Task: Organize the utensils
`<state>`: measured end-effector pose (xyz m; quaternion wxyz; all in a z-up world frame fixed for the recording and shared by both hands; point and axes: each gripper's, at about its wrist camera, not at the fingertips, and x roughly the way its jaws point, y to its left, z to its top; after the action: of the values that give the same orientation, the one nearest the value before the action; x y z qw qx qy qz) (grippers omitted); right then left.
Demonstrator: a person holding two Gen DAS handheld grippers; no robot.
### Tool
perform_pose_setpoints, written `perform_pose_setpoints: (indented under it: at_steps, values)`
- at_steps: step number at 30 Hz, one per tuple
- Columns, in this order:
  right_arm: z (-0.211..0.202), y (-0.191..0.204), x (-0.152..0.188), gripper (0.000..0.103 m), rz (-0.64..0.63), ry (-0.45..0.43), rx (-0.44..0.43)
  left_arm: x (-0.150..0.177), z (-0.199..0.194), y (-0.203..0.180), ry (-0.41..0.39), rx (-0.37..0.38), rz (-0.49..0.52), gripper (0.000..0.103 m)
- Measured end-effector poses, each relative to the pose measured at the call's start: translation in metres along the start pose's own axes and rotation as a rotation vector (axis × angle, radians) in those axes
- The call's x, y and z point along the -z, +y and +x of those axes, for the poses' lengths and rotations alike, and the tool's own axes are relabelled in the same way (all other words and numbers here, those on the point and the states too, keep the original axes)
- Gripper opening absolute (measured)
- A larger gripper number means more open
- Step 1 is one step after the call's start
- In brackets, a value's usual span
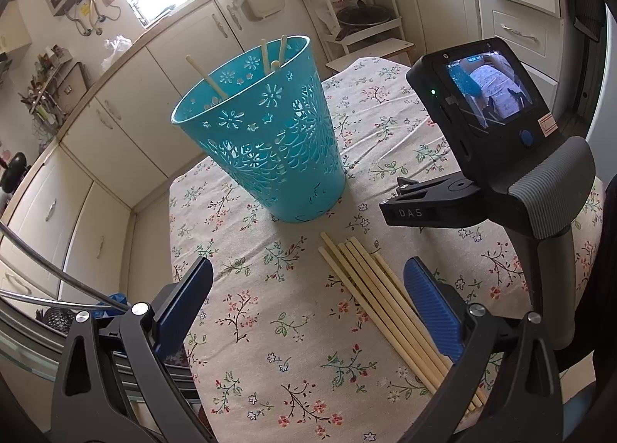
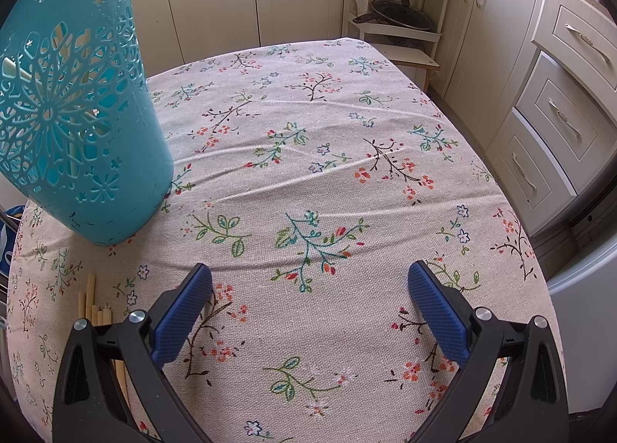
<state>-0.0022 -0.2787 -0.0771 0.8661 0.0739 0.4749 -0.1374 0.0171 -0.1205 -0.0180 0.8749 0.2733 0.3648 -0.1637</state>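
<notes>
Blue ribbed pads tell me most of what I need: on my left gripper [image 1: 308, 304] the two fingers stand wide apart with nothing between them and nothing touching them, hovering over the flowered tablecloth [image 1: 250, 288]. My right gripper [image 2: 310, 312] is spread just as wide and equally empty, its pads above bare cloth. From the left wrist camera I see the loose chopsticks [image 1: 370, 288] lying flat on the cloth in a tight bundle, just inside my right-hand pad at about 4 o'clock in the view; their long axis runs from 11 o'clock down to 5 o'clock, the near ends slipping under the finger and out of sight, so I cannot tell which end is the tip. The teal basket [image 1: 266, 134] stands upright on the cloth at 12 o'clock from the bundle, near it but not touching, and a few chopsticks in the basket [image 1: 204, 74] lean against its rim, pointing up toward 11 and 12 o'clock. The right gripper's body, with its small lit screen, sits at 3 o'clock in that view. From the right wrist camera the basket fills the 10 o'clock corner and the bundle's ends peek out at 8 o'clock beside my left finger.
</notes>
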Motion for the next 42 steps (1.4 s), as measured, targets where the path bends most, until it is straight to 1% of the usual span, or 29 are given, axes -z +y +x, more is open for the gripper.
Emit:
perform_pose_setpoints:
  at_steps: [14, 22, 27, 42]
  values:
    - [0.0002, 0.0, -0.0001, 0.097, 0.0, 0.0, 0.0, -0.0002, -0.0015, 0.0014, -0.006, 0.004, -0.003, 0.095]
    - [0.0001, 0.0, 0.0, 0.097, 0.0, 0.0, 0.0, 0.0022, 0.0037, 0.0, 0.01, 0.004, 0.005, 0.095]
    - [0.0001, -0.0001, -0.0002, 0.097, 0.0, 0.0, 0.0, 0.0012, -0.0001, 0.0056, -0.001, 0.01, -0.016, 0.095]
    - [0.0002, -0.0001, -0.0002, 0.097, 0.0, 0.0, 0.0, 0.0016, 0.0002, 0.0034, -0.002, -0.005, -0.002, 0.095]
